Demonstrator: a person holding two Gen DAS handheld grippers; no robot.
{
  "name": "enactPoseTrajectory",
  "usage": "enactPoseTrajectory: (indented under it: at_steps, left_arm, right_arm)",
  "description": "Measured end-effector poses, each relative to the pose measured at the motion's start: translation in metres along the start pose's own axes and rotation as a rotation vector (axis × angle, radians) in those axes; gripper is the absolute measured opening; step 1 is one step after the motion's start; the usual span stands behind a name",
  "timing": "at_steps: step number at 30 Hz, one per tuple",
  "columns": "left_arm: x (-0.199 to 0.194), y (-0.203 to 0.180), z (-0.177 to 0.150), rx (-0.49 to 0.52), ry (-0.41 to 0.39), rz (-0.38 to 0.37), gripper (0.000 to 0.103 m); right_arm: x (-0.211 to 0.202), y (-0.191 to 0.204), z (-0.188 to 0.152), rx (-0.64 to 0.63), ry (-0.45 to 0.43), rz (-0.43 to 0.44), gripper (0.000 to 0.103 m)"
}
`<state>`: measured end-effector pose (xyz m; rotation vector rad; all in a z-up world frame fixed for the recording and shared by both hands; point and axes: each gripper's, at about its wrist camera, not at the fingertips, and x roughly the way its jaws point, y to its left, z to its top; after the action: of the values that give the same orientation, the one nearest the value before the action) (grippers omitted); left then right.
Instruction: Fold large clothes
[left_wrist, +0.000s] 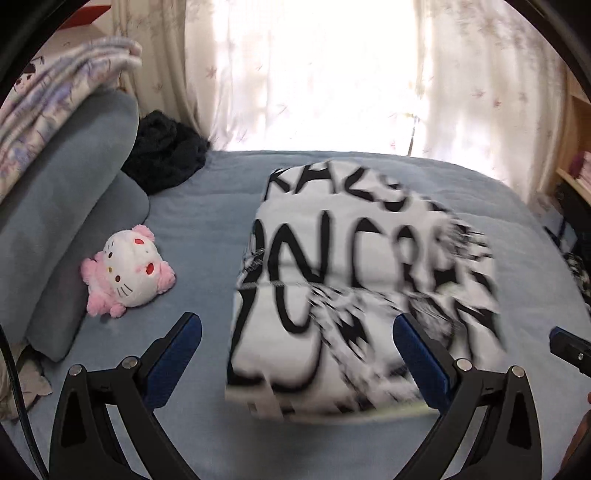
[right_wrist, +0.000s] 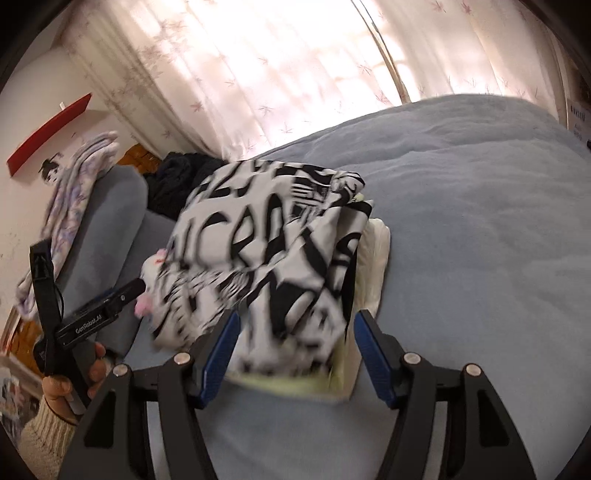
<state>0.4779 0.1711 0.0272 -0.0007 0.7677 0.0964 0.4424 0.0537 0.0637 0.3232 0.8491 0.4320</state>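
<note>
Folded garment (left_wrist: 354, 295) lies mid-bed (left_wrist: 192, 229); left tongs (left_wrist: 297, 350) gape wide, right tongs (right_wrist: 295, 354) part-open, both empty.

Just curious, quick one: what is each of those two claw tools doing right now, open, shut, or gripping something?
Left gripper: open, holding nothing.
Right gripper: open, not gripping the black-and-white garment lying beyond it.

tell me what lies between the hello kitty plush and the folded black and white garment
Only bare blue bedsheet. The left wrist view shows nothing lying between the Hello Kitty plush and the folded garment.
</note>
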Motion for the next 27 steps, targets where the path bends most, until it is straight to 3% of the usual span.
enactPoseTrajectory:
  at_steps: [6, 11, 16, 20, 27]
  left_arm:
    - [-0.100, -0.015, -0.019, -0.002, 0.002, -0.024, 0.103]
    - [-0.188, -0.012, -0.029, -0.064, -0.030, -0.040, 0.103]
    - [-0.259, -0.023, -0.051, -0.073, -0.037, -0.063, 0.103]
    - [-0.309, -0.040, -0.075, -0.054, -0.036, -0.088, 0.103]
    - [-0.358, -0.070, -0.116, 0.017, -0.058, -0.121, 0.103]
  right_arm:
    - [-0.096, 0.041, -0.020, -0.061, 0.000, 0.005, 0.066]
    - [-0.179, 0.066, -0.037, -0.080, -0.003, 0.022, 0.067]
    - [-0.242, 0.082, -0.063, -0.099, 0.002, 0.006, 0.073]
    - [-0.280, 0.088, -0.085, -0.109, 0.010, 0.023, 0.073]
    - [-0.339, 0.096, -0.121, -0.178, -0.023, 0.018, 0.073]
